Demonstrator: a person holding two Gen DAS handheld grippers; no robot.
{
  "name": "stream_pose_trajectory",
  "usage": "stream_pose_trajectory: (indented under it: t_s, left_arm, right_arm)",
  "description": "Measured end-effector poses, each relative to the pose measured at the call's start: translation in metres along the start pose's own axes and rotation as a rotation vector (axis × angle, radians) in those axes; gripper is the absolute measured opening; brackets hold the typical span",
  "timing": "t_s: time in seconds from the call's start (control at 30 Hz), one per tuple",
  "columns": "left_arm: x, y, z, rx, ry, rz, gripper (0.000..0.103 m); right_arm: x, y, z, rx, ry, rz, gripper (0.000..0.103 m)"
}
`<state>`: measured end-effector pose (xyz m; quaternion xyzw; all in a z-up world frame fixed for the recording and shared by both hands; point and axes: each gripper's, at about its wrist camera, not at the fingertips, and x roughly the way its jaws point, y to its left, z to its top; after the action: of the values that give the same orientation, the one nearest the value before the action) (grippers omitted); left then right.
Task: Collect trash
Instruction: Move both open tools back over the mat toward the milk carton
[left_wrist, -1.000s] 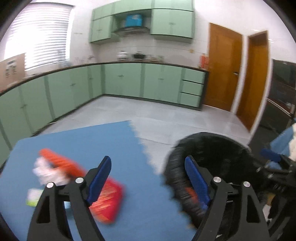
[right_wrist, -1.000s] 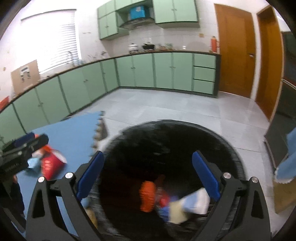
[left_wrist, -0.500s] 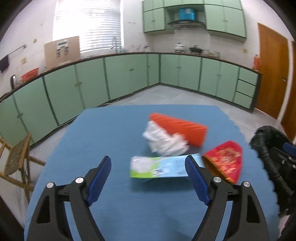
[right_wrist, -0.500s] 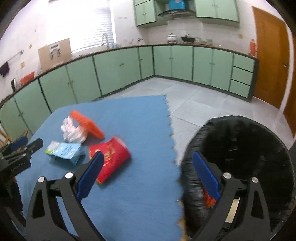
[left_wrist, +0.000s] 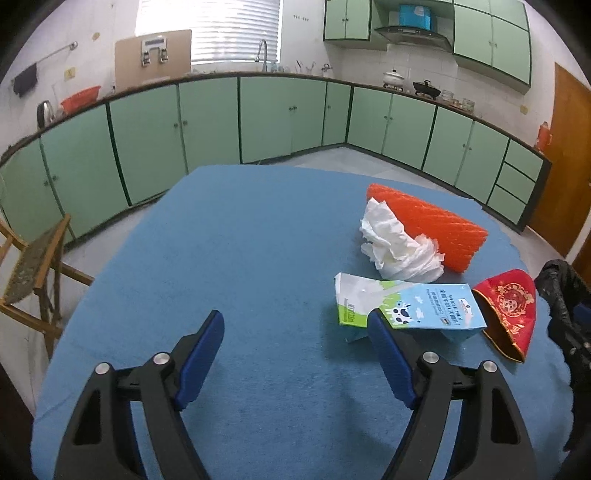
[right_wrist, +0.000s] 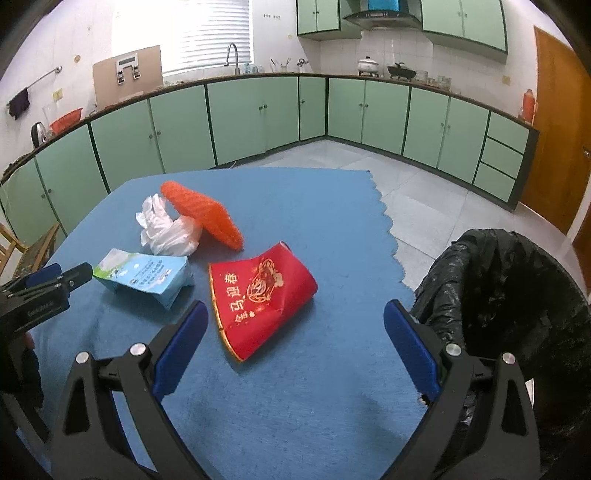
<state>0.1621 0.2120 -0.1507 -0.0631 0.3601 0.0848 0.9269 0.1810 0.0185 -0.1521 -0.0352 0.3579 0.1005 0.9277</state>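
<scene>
1. Left wrist view: the left gripper (left_wrist: 295, 328) hangs over the blue surface (left_wrist: 240, 240) with its jaws spread wide and nothing between them. Its right fingertip (left_wrist: 376, 325) overlaps the near corner of the milk carton (left_wrist: 410, 306) in the picture, but I can't tell if it actually touches.
2. Same view, the trash sits in a cluster off to the right: a crumpled white tissue (left_wrist: 395, 243) leaning against an orange mesh sleeve (left_wrist: 432, 225), the flattened milk carton just in front of the tissue, and a red packet (left_wrist: 509, 310) with gold print right beside the carton.
3. Only a sliver of the black trash bag (left_wrist: 561, 291) shows at the right edge here, so you can't see the bin opening at all. You do get a wooden chair (left_wrist: 33, 266) on the left.
4. Right wrist view: the right gripper (right_wrist: 293, 325) is also wide open and empty, hovering over the near part of the surface (right_wrist: 332, 221), with the red packet (right_wrist: 262, 295) lying between and just beyond its fingers.
5. This one shows the bin properly: the black trash bag (right_wrist: 509, 295) sits off the surface's right edge, mouth open, just behind the right fingertip.
6. It also catches the left gripper (right_wrist: 48, 280) from the side at far left, close to the milk carton (right_wrist: 147, 277), with the tissue (right_wrist: 166, 229) and orange mesh sleeve (right_wrist: 203, 214) behind.
</scene>
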Motion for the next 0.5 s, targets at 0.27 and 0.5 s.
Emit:
stream_pose_trajectory:
  t_s: [0.27,0.5]
  left_arm:
    - [0.009,-0.002,0.001,-0.008,0.025,-0.107,0.061]
    - [0.003,-0.013,-0.003,0.001,0.055,-0.228,0.057]
  right_arm:
    - [0.002,-0.003,-0.005,0.002,0.016,-0.014,0.093]
    - [0.002,-0.014,-0.007,0.029,0.017,-0.032,0.093]
